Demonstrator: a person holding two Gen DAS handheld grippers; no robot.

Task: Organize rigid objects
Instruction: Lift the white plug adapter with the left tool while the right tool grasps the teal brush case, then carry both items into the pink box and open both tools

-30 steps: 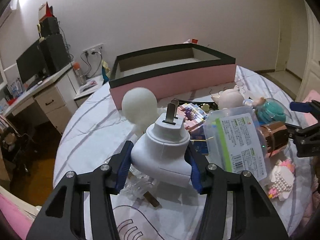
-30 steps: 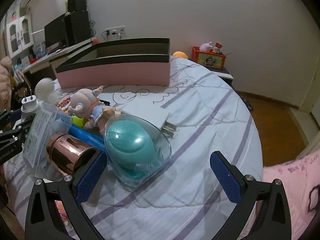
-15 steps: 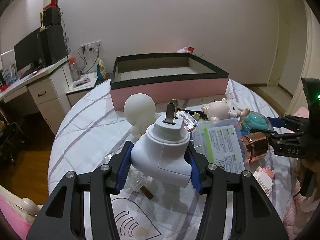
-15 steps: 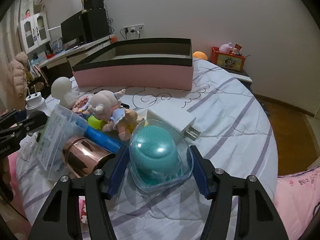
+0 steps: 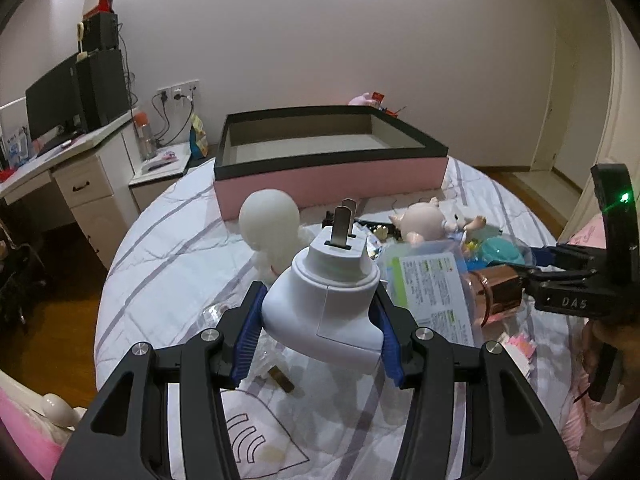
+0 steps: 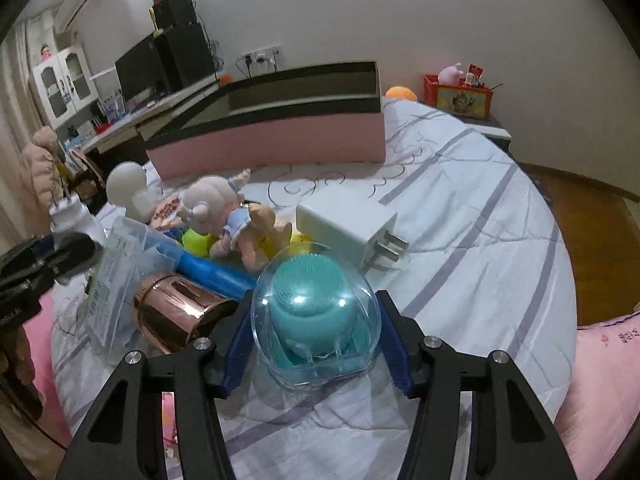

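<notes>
Since a second ago, right tongs [image 6: 316,334] have closed from wide open onto clear dome case with teal silicone brush [image 6: 314,308]. Left tongs [image 5: 320,330] still clamp white plug adapter [image 5: 326,300], raised above bed [image 6: 460,216].

Risk: smooth dome slipping between pads during lift; neighbouring copper cup [image 6: 176,314] getting knocked.

Left view shows inside of pink storage box [image 5: 332,168], apparently empty; right view alone shows white charger [image 6: 346,220].

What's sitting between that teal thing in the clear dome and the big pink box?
In the right wrist view, a white charger and doll lie between the domed teal brush and pink box.
</notes>
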